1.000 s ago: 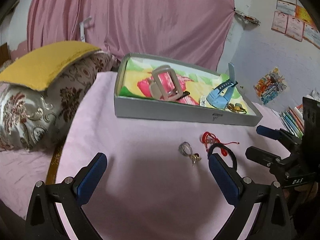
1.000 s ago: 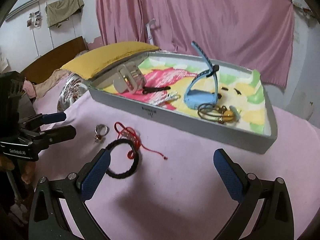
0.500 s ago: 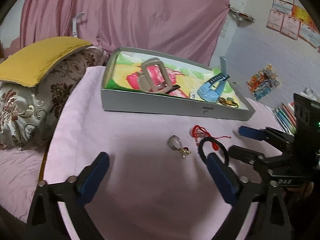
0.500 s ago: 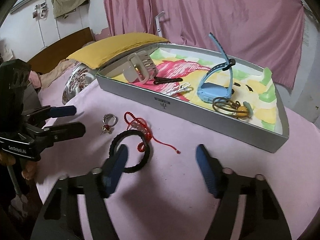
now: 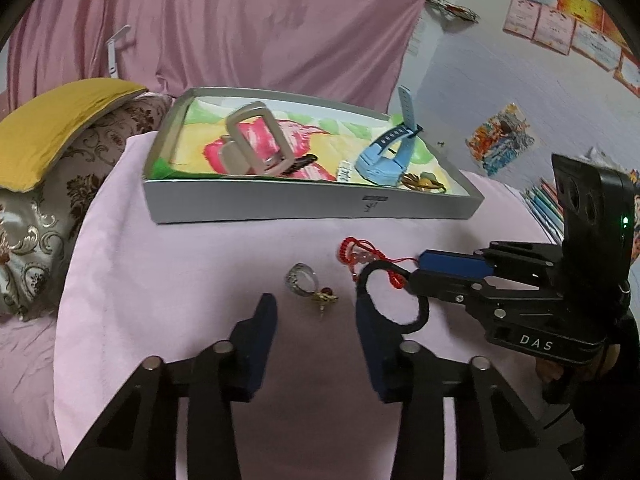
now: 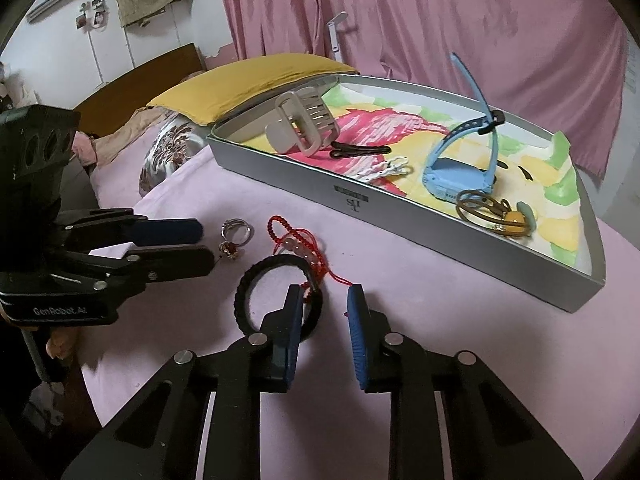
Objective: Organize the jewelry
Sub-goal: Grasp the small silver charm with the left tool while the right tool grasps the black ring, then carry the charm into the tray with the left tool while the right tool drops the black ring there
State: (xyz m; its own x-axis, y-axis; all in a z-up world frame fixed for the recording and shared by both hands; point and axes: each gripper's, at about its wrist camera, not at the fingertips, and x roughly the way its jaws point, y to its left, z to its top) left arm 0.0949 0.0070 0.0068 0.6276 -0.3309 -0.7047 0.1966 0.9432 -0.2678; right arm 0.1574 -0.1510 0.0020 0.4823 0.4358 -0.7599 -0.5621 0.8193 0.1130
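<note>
1. The left gripper point(image 5: 316, 316) is held over the pink bedcover point(image 5: 180, 280), its jaws having just been closing; they stand partly open with nothing between the pads. The silver ring point(image 5: 301, 283) and the small gold earring point(image 5: 325, 298) lie just ahead of the fingertips.
2. The right gripper point(image 6: 324, 312) has likewise just been closing. A narrow gap remains and nothing is gripped; the red cord's tail point(image 6: 340, 278) lies just ahead of that gap.
3. The black bracelet point(image 6: 276, 300) and red cord bracelet point(image 6: 294, 238) lie loose near the tray's front wall, judged still to be sorted.
4. The grey tray point(image 6: 460, 240) already holds a blue watch point(image 6: 460, 172), a beige clip point(image 6: 304, 128) and a brown cord piece point(image 6: 488, 212).
5. The overlapping black bracelet and red cord are judged liable to be lifted together.
</note>
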